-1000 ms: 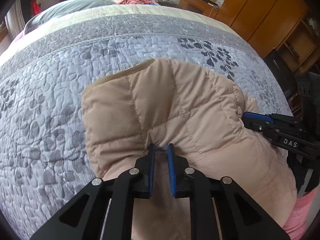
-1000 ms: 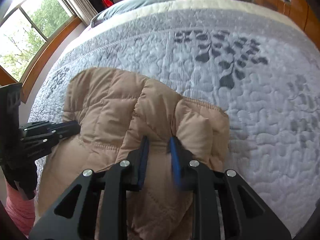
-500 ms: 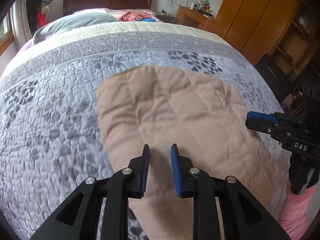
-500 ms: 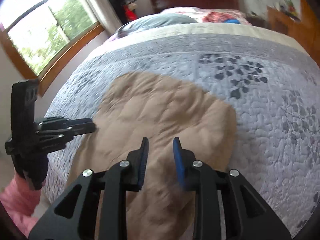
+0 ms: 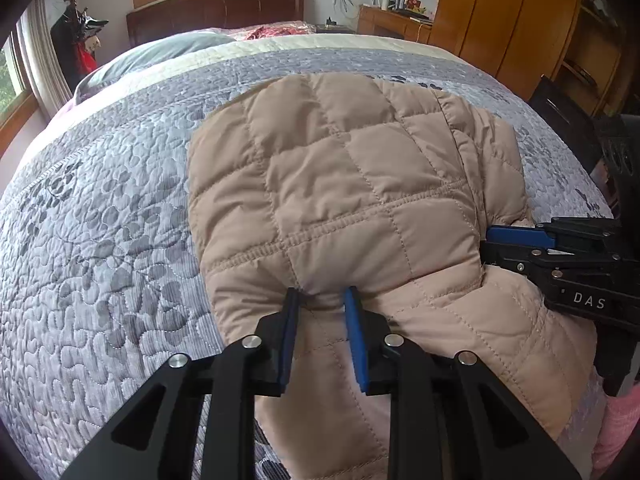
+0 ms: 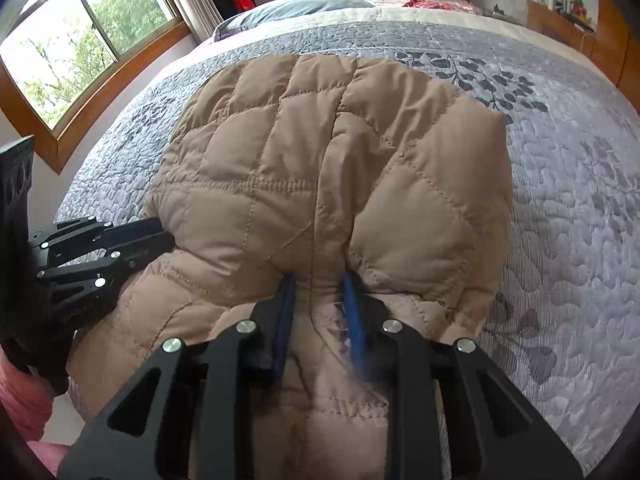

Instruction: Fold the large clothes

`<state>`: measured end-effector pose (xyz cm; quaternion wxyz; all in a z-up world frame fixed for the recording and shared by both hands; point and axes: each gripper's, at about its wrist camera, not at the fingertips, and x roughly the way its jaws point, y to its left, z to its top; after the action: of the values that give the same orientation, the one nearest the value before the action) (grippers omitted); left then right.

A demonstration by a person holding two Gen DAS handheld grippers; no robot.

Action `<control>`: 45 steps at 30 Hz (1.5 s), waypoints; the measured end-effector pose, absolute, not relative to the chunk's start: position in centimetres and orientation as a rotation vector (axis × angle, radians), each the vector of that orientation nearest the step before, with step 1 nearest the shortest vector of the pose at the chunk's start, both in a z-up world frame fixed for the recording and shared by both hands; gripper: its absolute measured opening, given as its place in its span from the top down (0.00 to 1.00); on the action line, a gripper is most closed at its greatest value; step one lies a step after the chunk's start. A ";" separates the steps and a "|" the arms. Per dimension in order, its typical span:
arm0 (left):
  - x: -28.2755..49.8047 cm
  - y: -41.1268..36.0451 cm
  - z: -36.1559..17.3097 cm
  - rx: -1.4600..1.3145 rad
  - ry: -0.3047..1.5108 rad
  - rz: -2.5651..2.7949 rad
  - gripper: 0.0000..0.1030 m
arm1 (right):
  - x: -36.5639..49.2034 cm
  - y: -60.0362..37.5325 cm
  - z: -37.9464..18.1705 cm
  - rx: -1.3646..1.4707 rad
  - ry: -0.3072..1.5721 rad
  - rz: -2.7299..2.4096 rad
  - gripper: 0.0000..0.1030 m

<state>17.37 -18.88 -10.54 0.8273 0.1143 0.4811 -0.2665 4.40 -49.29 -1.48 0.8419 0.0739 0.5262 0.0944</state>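
A tan quilted jacket [image 5: 352, 200] lies folded on the grey patterned bedspread [image 5: 100, 240], near the bed's front edge. My left gripper [image 5: 322, 300] has its jaws a little apart, with the jacket's folded edge bunched between the blue pads. My right gripper [image 6: 318, 284] stands the same way on the jacket [image 6: 320, 160], a ridge of fabric pinched between its pads. Each gripper also shows from the side in the other's view, the right one [image 5: 520, 240] and the left one [image 6: 120, 240], both against the jacket's sides.
The bedspread [image 6: 560, 200] runs back to pillows [image 5: 160, 52] and a dark headboard [image 5: 216, 8]. A wooden wardrobe [image 5: 512, 12] and a dresser stand to the right. Windows [image 6: 80, 40] and a coat stand [image 5: 80, 40] are on the left.
Half a second ago both grippers hovered open above the flat jacket. Now both have come down and closed onto its near fold, which is bunched up.
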 end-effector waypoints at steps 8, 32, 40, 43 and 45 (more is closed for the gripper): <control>15.8 -13.6 -6.0 0.091 1.010 -0.608 0.57 | 0.3 -51.9 4.2 0.302 0.971 0.289 0.40; 14.0 -8.5 -8.9 -0.049 1.091 -0.657 0.30 | -0.5 -57.6 -3.2 0.748 1.074 0.449 0.14; 15.2 -9.1 -10.0 -0.061 1.095 -0.678 0.26 | 1.5 -56.3 -4.8 0.772 1.097 0.511 0.12; 15.4 -9.5 -10.2 -0.052 1.082 -0.687 0.25 | 2.0 -55.5 -5.4 0.762 1.096 0.528 0.12; 15.6 -9.7 -10.2 -0.047 1.074 -0.694 0.24 | 2.4 -54.9 -5.5 0.749 1.100 0.536 0.12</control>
<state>15.56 -9.75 -10.23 0.8022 -0.0219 0.5012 -0.3238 2.37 -54.90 -5.46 0.7535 0.3433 0.5041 0.2456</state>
